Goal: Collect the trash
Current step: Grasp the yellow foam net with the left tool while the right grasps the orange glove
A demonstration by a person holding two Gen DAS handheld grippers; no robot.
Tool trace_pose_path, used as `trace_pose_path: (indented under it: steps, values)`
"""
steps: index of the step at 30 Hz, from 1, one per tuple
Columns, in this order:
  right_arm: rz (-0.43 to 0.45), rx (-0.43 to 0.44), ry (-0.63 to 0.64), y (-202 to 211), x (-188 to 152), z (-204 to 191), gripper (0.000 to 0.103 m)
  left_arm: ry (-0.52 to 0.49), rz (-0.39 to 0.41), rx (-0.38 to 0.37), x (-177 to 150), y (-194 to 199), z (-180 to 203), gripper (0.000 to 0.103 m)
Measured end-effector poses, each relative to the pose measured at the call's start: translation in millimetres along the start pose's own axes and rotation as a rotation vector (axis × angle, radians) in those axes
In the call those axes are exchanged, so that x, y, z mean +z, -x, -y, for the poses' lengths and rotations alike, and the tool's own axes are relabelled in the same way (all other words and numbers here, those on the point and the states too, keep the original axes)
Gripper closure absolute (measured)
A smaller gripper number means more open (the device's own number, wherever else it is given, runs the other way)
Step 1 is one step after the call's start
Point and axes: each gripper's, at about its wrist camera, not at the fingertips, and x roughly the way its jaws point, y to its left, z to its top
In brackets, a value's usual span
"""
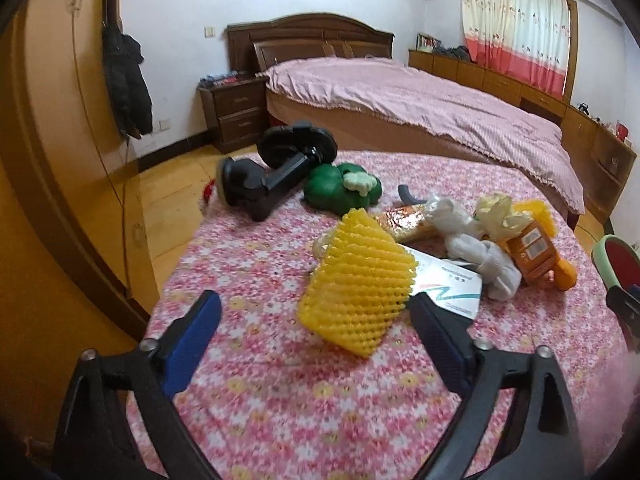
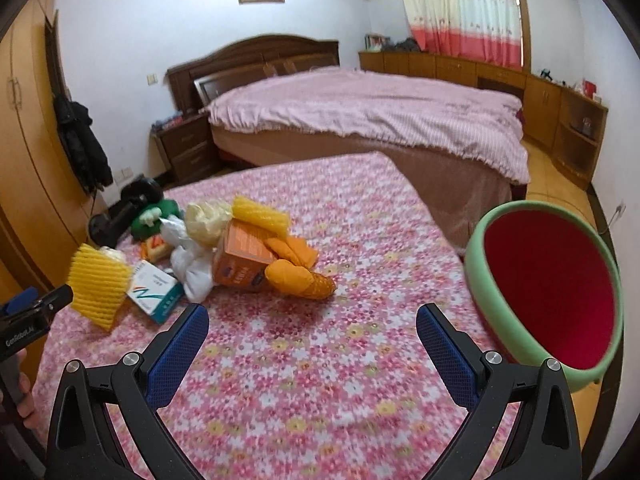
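Blue-padded and spread wide, the left tool (image 1: 316,312) holds nothing; its jaws stand either side of the near end of the yellow foam net (image 1: 356,284), which lies between them with no pad pressing on it, so this looks like the lead-in to a first pick. The right tool (image 2: 312,322) is just as wide and empty, aimed at bare floral cloth on the tabletop (image 2: 320,380). Its spot next to the green bowl with the red inside (image 2: 548,288) suggests the bowl is meant to receive the trash.

Behind the net, the rest of the rubbish sits in one heap: a white printed packet (image 1: 448,284) partly under the net, crumpled white plastic (image 1: 476,248), an orange carton (image 1: 532,252) and a shiny wrapper (image 1: 404,220). Overlap there may drag a neighbour along. Farther back lie a green toy (image 1: 340,188) and a black stand (image 1: 276,168), probably not trash. Beyond the tabletop stands the bed (image 1: 420,100).
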Motion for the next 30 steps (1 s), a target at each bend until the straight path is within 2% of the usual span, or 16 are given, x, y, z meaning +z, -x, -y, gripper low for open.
trace_pose_path:
  steps: [1,5,7,11,13,15,16,18,19,23,30]
  values:
    - [-0.020,-0.006,0.002,-7.6,1.1,-0.1,0.000,0.000,-0.014,-0.023,1.0,-7.0,-0.2,0.019]
    - [-0.052,-0.029,0.000,-31.4,3.6,-1.2,0.000,0.021,-0.044,-0.111,0.4,-22.0,-0.6,0.024]
    - [-0.066,-0.037,-0.007,-41.9,5.4,-0.4,0.000,0.013,-0.042,-0.158,0.3,-24.1,1.7,0.038]
    - [-0.069,-0.048,-0.026,-53.8,10.3,0.2,0.000,0.009,-0.037,-0.225,0.9,-24.4,5.8,0.056]
    - [-0.064,-0.052,-0.030,-57.7,12.1,-0.7,0.010,0.010,-0.030,-0.253,0.9,-21.6,7.3,0.067]
    - [-0.078,-0.054,-0.023,-62.8,12.7,-1.9,0.032,0.012,-0.021,-0.271,1.0,-19.1,7.6,0.076]
    - [-0.088,-0.040,-0.022,-65.4,12.7,-1.9,0.036,0.013,-0.017,-0.279,1.3,-18.6,8.2,0.080]
    - [-0.094,-0.033,-0.013,-67.7,12.2,-2.7,0.056,0.021,-0.016,-0.292,1.6,-18.4,8.4,0.086]
    - [-0.088,-0.038,-0.004,-68.0,12.2,-3.5,0.056,0.025,-0.018,-0.299,1.6,-18.1,8.6,0.088]
    - [-0.051,-0.037,0.026,-56.0,10.6,-7.1,0.075,0.035,-0.004,-0.305,-0.5,-8.0,9.1,0.091]
    - [-0.014,0.023,0.002,-19.8,2.5,-0.7,0.080,0.050,0.043,-0.307,0.2,24.8,11.0,0.091]
